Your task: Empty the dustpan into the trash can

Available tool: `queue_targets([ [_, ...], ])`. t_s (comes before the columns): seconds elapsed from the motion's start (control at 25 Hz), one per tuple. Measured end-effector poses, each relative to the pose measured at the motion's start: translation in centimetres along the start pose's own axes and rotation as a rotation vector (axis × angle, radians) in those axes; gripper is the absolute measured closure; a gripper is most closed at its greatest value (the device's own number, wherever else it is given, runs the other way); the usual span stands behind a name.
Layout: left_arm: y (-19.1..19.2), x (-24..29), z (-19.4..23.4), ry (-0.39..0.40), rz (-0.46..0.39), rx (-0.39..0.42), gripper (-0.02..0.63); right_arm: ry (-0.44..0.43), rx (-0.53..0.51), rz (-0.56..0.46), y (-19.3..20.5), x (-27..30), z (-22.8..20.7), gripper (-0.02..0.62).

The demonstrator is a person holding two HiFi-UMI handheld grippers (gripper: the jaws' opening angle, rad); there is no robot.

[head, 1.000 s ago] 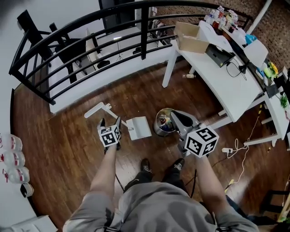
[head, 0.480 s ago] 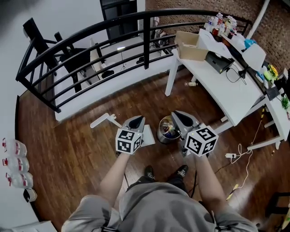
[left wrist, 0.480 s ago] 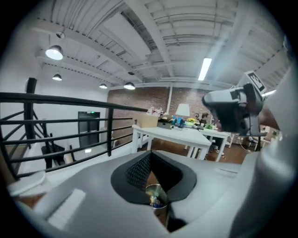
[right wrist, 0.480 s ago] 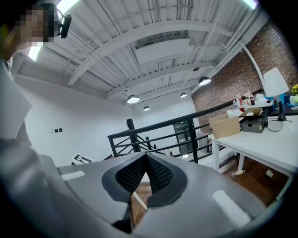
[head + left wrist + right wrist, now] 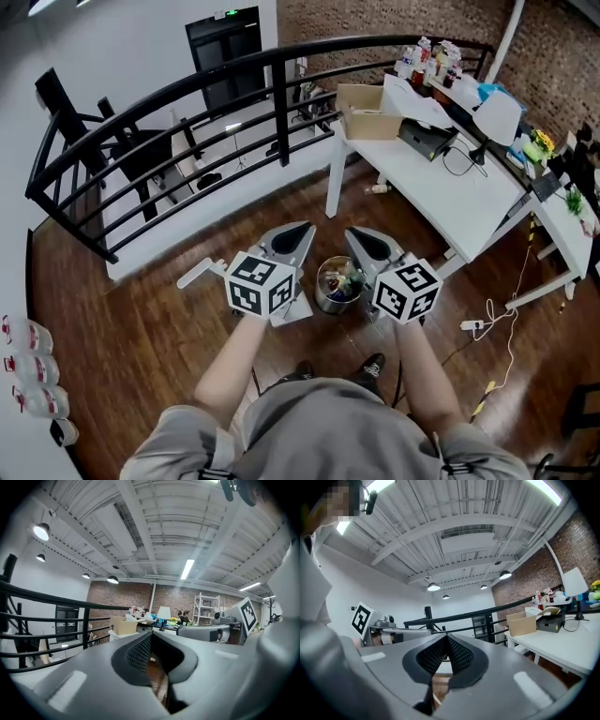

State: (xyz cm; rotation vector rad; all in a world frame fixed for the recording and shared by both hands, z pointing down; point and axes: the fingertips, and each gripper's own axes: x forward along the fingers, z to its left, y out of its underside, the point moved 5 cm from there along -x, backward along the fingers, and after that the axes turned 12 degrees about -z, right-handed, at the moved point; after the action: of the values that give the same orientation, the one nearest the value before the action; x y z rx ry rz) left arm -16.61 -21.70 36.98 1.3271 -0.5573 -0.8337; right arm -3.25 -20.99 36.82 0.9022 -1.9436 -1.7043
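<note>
the small metal trash can (image 5: pixel 328 302) stood on the dark wooden floor (image 5: pixel 141 328) just ahead of the person's shoes (image 5: pixel 374 364), with colourful rubbish (image 5: pixel 343 277) showing inside it. the white dustpan (image 5: pixel 199 275) lay on the floor just left of the can, as the head view showed it. its handle stuck out away from the can, and its pan end was mostly hidden under the left gripper's marker cube (image 5: pixel 258 286). neither gripper touched it.

the left gripper (image 5: pixel 298 231) hung above the floor just left of the can, above the pan end of the dustpan. its own view showed the two dark pads pressed together at the tips with nothing between them, and it pointed out toward the room rather than down. the right gripper (image 5: pixel 359 237) hung just right of the can, beside the left one, with the can showing between the two. its jaws were likewise closed tip to tip and empty, and its marker cube (image 5: pixel 405 291) faced up.

beyond the can a curved black railing (image 5: pixel 187 103) ran across the floor's edge. to the can's right a long white desk (image 5: pixel 441 197) carried an open cardboard box (image 5: pixel 367 98) and assorted clutter. well to the can's left, a few bottles (image 5: pixel 23 366) lay at the edge of the head view.
</note>
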Motion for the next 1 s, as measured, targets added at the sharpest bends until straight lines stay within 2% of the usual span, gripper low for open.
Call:
queue_targets([
  [0.24,-2.3,0.5,-0.9,0.033,-0.013,0.028,0.600,-0.003,-0.031,-0.046,-1.8,0.1,0.0,0.595],
  [1.0,-1.6,0.0,-0.8,0.023,0.019,0.039,0.601,-0.028,-0.059,-0.064,-2.9,0.6,1.2,0.595],
])
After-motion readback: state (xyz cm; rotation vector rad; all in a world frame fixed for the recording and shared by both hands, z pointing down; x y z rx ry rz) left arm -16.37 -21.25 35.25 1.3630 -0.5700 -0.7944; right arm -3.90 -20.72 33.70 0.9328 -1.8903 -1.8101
